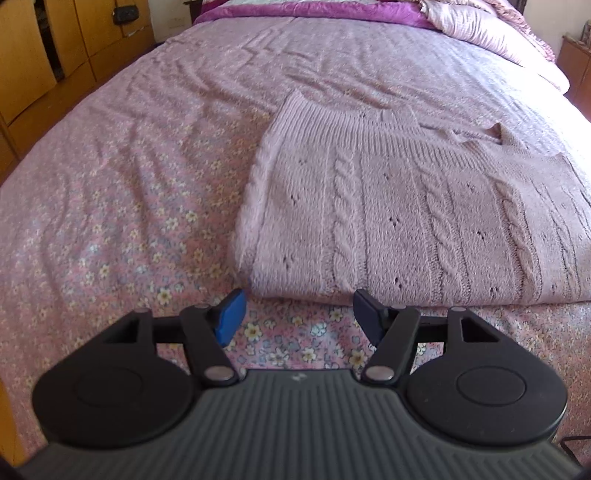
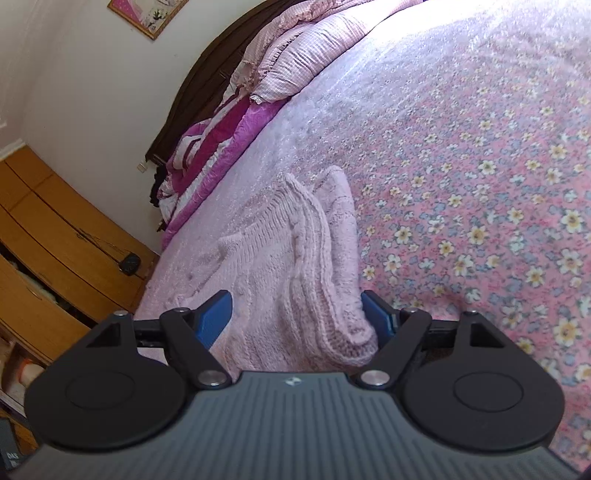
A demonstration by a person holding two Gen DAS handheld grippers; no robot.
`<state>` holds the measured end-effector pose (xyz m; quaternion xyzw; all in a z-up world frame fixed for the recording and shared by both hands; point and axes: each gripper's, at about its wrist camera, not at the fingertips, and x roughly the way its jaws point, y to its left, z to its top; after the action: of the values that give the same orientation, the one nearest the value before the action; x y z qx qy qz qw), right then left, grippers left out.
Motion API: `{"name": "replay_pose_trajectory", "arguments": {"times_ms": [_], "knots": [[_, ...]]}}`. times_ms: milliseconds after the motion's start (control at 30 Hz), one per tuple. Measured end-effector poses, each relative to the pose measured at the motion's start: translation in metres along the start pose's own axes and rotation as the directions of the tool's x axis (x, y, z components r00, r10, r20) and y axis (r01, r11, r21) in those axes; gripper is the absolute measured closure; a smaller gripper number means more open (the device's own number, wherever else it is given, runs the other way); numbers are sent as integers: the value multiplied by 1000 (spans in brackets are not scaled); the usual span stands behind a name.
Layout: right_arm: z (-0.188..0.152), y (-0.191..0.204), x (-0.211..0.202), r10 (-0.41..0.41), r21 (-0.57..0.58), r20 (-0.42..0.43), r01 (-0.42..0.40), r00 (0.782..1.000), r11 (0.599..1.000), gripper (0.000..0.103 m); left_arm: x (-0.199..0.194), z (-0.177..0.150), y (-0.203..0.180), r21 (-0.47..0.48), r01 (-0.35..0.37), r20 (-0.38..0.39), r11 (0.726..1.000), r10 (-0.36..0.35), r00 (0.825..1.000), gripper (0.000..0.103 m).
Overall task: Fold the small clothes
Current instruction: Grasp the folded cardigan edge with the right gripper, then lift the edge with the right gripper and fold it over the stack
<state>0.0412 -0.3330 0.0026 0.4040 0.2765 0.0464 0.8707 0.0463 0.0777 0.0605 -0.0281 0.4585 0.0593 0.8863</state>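
A pale pink cable-knit sweater (image 1: 406, 221) lies flat, partly folded, on the floral bedsheet (image 1: 110, 221). My left gripper (image 1: 297, 317) hovers open over bare sheet just short of the sweater's near edge, with nothing between its blue pads (image 1: 231, 317). In the right wrist view the sweater (image 2: 295, 258) runs away from the camera with a thick rolled edge. My right gripper (image 2: 297, 317) straddles that edge with its jaws wide. The knit lies between them, its fold resting against the right pad (image 2: 376, 317), and the left pad stands apart on the flat knit.
Pillows (image 2: 288, 62) and a purple quilt (image 1: 295, 14) are heaped at the head of the bed. A wooden wardrobe with drawers (image 2: 55, 240) stands alongside the bed, close to its edge. Floral sheet (image 2: 480, 184) spreads wide beyond the sweater.
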Motion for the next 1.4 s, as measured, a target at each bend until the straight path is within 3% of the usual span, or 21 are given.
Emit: {"name": "replay_pose_trajectory", "arguments": {"times_ms": [367,567,667,733,833,967,1233,1400], "knots": [[1,5,19,26,30,43,-27,999,999,20,-1,6,2,-25,-25,12,999,25,1000,37],[4,14,37,-9,12,71,8,997,1000,22,7,10,10,-62,-33,-14,998,32,999,37],[2,17,45,-33,20,91,32,995,999,31,6,12,13,-61,-36,-6,997,36,999,37],[1,12,44,-20,63,101,14,995,998,50,7,14,15,-59,-33,-12,998,33,999,37],[-3,-1,43,-6,151,117,-12,993,988,68,9,15,17,-49,-29,-24,998,28,999,37],[-2,-4,42,38,191,126,-62,991,980,70,10,16,20,-38,-20,-30,999,19,999,37],[0,26,33,89,152,137,-110,987,982,71,8,27,29,13,-31,-13,999,31,999,37],[-2,47,30,116,149,132,-136,984,980,71,10,32,46,-46,42,-37,998,-43,998,37]]}}
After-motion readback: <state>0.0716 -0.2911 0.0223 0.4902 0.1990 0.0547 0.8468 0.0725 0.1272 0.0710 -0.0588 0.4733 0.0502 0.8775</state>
